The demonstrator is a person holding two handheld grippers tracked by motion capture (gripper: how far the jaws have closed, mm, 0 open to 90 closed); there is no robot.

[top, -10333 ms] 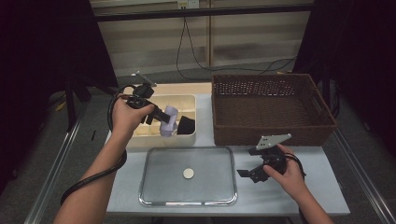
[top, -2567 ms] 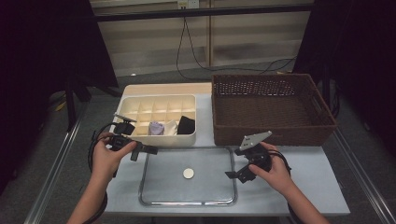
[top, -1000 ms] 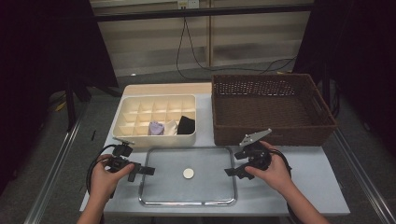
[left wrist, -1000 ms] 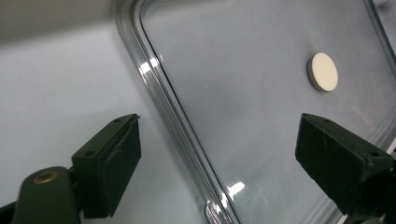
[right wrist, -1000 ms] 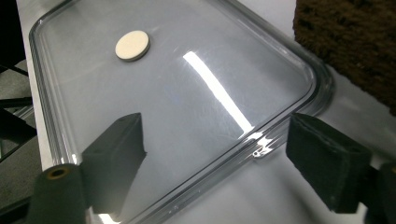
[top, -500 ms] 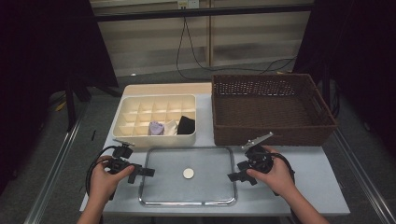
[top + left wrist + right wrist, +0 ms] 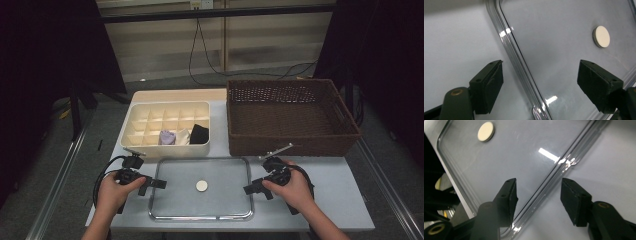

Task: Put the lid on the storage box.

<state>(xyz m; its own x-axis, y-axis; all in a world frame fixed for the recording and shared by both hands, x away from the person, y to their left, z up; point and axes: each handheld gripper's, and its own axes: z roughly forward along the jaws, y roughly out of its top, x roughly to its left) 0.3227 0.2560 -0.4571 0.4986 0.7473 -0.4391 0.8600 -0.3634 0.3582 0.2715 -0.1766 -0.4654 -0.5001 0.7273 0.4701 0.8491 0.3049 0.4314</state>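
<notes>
**High view: clear tray lid flanked by both tools**

The clear tray lid (image 7: 200,207) lies flat on the table (image 7: 330,200), a small white disc (image 7: 201,186) at its middle. The left hand-held gripper (image 7: 159,184) straddles its left rim, jaws apart, pads off the plastic. The right hand-held gripper (image 7: 248,190) straddles the right rim; its jaws have just been closing, the rim between them, pads not yet pressing.

Lid (image 7: 564,50) cut off by the frame on top, right and bottom in left gripper view; its far corners cut off in right gripper view. Purple thing (image 7: 166,137) and black thing (image 7: 199,134) in the organizer (image 7: 145,116) too small to identify.
</notes>
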